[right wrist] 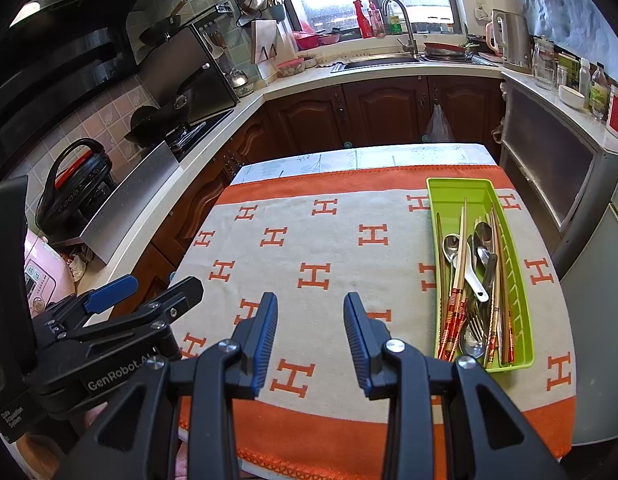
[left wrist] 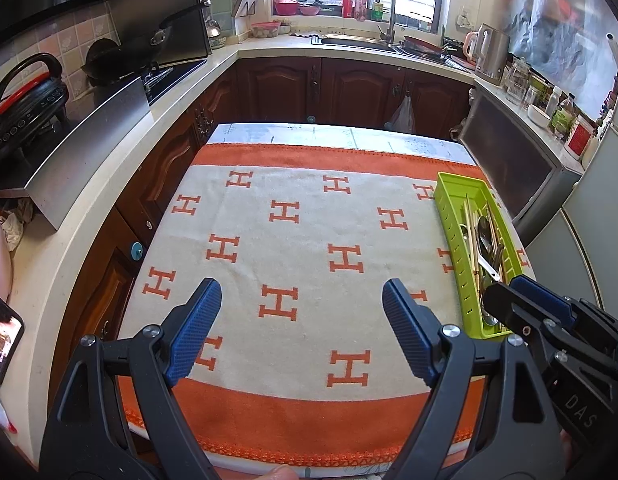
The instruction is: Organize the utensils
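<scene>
The left tongs (left wrist: pixel 301 320) hover over the near half of the tabletop (left wrist: pixel 269 136), their blue pads spread wide with nothing between them. The right tongs (right wrist: pixel 310 322) hang just beside them over the same near edge, also parted and empty, though their gap is narrower.

The tray (right wrist: pixel 437 194), a long lime-green bin, lies on the towel (right wrist: pixel 333 248) to the right of both tongs and runs away from them toward the far edge. From the right wrist view its near end sits just right of the right tongs' outer arm, apart from it. From the left wrist view the right tongs (left wrist: pixel 505 292) cover part of the tray's (left wrist: pixel 449 200) near end.

Inside the tray the utensils are heaped together in its nearer half: spoons (right wrist: pixel 451 246), chopsticks (right wrist: pixel 461 248) with red-banded ends pointing toward the tongs, and forks (right wrist: pixel 475 320) at the near end. The far part of the tray, ahead of the tongs, holds only the chopstick tips.

The towel, cream with orange H marks and orange borders, lies directly under both tongs.
</scene>
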Motion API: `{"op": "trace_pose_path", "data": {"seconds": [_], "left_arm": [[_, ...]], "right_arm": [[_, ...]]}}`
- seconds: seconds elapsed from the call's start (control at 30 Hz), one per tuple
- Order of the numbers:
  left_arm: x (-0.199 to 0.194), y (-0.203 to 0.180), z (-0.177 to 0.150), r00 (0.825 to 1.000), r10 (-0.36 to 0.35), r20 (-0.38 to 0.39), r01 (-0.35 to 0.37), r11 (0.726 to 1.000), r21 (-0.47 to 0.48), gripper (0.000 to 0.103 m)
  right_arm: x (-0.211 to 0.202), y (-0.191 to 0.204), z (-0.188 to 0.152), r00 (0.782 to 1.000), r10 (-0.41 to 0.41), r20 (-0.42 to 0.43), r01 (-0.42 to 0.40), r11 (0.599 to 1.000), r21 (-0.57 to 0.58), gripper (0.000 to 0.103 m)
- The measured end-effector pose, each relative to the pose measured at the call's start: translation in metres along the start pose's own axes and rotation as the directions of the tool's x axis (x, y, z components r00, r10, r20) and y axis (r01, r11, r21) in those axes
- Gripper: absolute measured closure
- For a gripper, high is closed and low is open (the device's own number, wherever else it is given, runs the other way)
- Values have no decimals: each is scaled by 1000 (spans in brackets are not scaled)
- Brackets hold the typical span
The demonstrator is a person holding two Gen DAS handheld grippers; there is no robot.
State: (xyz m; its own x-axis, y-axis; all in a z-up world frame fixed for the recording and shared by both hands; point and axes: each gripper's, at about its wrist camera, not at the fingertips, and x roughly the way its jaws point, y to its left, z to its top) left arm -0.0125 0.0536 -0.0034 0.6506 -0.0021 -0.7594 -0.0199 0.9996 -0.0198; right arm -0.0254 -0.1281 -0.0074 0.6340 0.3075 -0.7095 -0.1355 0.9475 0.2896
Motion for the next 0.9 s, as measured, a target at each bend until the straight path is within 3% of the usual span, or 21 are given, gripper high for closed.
{"op": "trace_pose_path", "data": {"seconds": [0.9], "left_arm": [[0,5,-1,1000,-3,1,3,1000,4,22]], "right_arm": [[0,2,0,1000,-2,0,2,1000,0,69]]}}
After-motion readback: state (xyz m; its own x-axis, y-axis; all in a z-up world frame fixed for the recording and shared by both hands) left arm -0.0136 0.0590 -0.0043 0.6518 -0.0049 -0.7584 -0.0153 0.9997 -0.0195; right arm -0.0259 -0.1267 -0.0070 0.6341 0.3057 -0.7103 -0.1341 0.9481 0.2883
